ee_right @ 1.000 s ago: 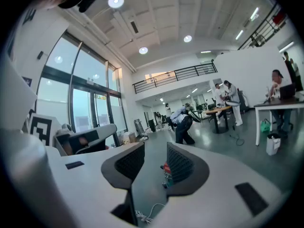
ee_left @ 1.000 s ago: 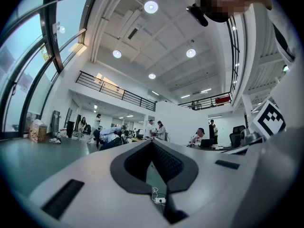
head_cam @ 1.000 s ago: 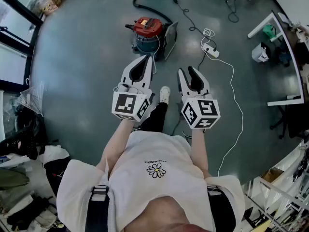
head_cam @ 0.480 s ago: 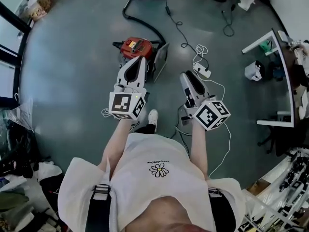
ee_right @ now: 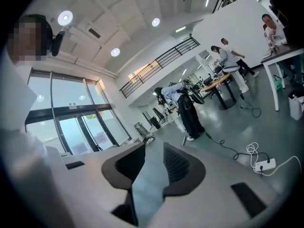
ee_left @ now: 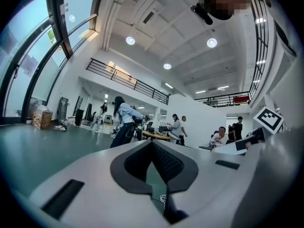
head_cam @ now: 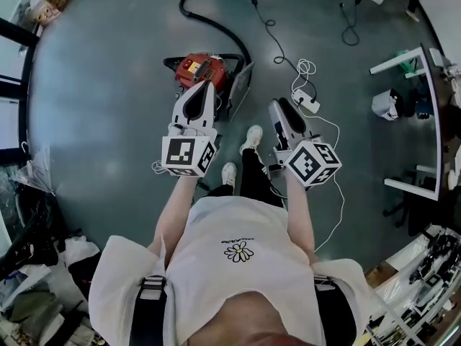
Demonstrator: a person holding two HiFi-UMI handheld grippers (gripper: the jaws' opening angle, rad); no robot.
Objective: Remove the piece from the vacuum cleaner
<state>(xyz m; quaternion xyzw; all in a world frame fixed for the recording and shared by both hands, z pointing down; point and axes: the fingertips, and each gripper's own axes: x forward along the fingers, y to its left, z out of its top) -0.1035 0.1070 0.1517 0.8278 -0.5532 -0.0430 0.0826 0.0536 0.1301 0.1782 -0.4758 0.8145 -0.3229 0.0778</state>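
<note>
The vacuum cleaner point(head_cam: 194, 67) stands on the grey floor, a small canister with a red top and a black hose point(head_cam: 216, 26) curving away from it. It shows only in the head view. My left gripper point(head_cam: 203, 86) is held in the air with its tip just over the canister's near side; its jaws meet at the tips and hold nothing point(ee_left: 152, 143). My right gripper point(head_cam: 278, 107) hangs to the right of the vacuum, slightly open and empty point(ee_right: 154, 148). Which piece of the vacuum is meant cannot be told.
A flat grey panel point(head_cam: 242, 83) leans against the vacuum's right side. A white power strip point(head_cam: 306, 101) with its cables lies on the floor to the right point(ee_right: 264, 165). A white desk point(head_cam: 403, 60) and a bin point(head_cam: 382, 104) stand far right. Bags and clutter point(head_cam: 29, 215) line the left. People stand in the background.
The person has stepped toward the vacuum, one foot now forward. The canister has come nearer in view, under the left gripper's tip. Both grippers stay raised and empty.
</note>
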